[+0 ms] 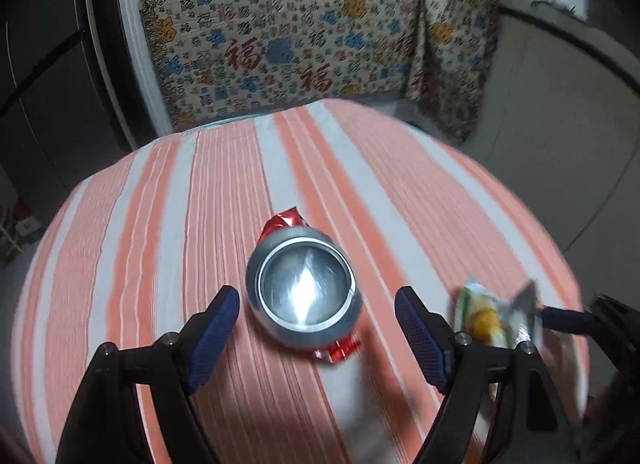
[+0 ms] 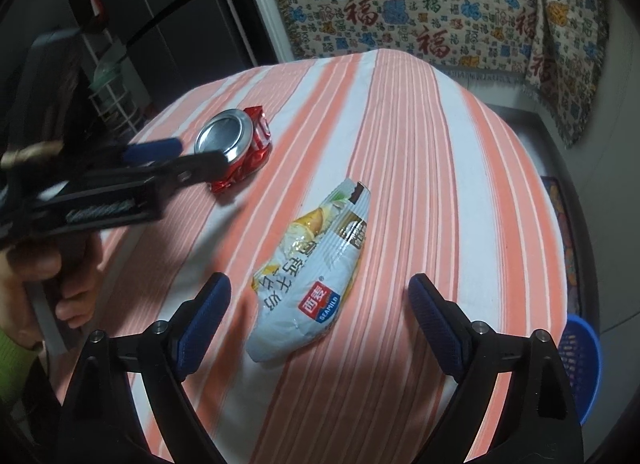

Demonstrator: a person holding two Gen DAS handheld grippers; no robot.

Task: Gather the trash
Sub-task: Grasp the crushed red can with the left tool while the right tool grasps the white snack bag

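Left wrist view: the left tool [image 1: 316, 328] stands wide open, nothing between its blue pads pressed or held. Just ahead of its fingertips, roughly centred between them, a crushed red can [image 1: 304, 288] lies on its side on the striped tabletop [image 1: 160, 224], its shiny silver bottom facing the camera and crumpled red metal showing behind and beneath it. Off to the right of the right finger lies a snack wrapper [image 1: 496, 316], blurred, with the blue tip of the right tool [image 1: 568, 318] just past it.

Right wrist view: the right tool [image 2: 320, 304] is also spread wide and holds nothing. The snack wrapper [image 2: 316, 268], a pale blue and white pouch with yellow artwork and a red logo patch, lies flat and wrinkled just ahead, between the two fingers but apart from both. Beyond it to the left sits the can [image 2: 236, 144], with the left tool [image 2: 180, 156] hanging over it. At the lower right, below the tabletop's edge, is a blue basket [image 2: 580, 360]; its contents cannot be made out.
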